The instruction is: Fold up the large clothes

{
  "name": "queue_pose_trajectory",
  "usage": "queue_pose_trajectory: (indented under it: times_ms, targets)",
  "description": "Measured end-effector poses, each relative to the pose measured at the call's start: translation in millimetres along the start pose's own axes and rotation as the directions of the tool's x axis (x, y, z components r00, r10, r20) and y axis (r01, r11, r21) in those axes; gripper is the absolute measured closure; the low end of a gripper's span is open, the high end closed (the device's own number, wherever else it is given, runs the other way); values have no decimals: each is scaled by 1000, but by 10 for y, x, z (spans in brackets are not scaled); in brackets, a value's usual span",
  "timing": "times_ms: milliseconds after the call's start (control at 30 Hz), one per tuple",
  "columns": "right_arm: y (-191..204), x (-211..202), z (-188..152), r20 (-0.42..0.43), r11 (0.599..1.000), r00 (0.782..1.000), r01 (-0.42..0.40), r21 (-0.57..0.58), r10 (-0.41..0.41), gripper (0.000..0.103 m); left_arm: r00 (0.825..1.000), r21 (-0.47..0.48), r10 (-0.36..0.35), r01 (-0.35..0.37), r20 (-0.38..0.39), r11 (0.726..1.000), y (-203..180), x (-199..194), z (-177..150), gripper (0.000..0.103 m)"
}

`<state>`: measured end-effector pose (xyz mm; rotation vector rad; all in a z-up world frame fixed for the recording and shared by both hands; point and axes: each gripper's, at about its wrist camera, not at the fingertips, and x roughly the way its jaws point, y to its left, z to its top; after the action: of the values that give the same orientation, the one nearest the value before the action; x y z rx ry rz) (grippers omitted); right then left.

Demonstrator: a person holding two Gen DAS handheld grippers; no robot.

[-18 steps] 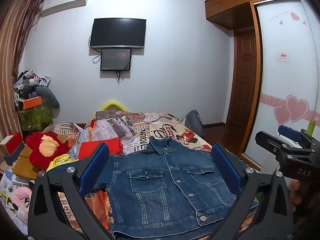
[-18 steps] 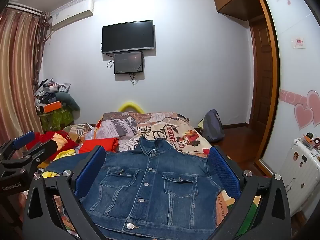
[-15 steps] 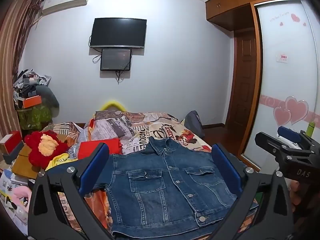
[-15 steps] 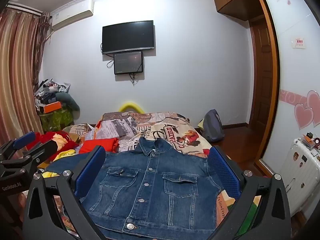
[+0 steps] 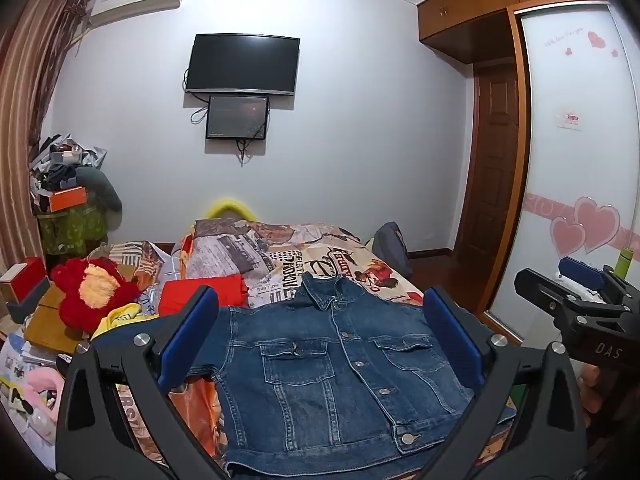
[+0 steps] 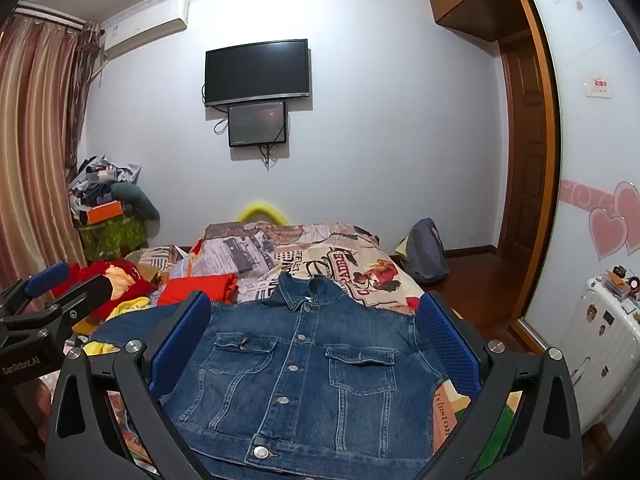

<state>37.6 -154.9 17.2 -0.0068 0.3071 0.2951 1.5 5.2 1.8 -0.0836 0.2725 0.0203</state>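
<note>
Bedroom bed (image 5: 280, 248) with flat denim jacket (image 5: 336, 364); "DAS" right gripper (image 6: 316, 344), "GenRobot.AI" left gripper (image 5: 320, 344), both spread, empty.

Left gripper (image 5: 320, 344) view shifted a hair vs. 0.6 s ago; denim jacket (image 5: 332, 376) sits slightly lower in frame.

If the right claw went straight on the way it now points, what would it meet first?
Probably the denim jacket spread on the bed: the open right claw frames its front. Depth is unclear; if it passes above the jacket, the patterned bedspread behind comes next.
</note>
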Motion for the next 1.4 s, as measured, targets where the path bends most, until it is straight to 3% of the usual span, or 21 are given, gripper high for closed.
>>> queue_pose_trajectory:
  times_ms: [1400]
  targets:
    - [33, 69, -65, -17, 1000, 1000, -5, -4, 5, 0, 1000, -6, 12, -12, -7, 1000, 2, 36, -16, 0]
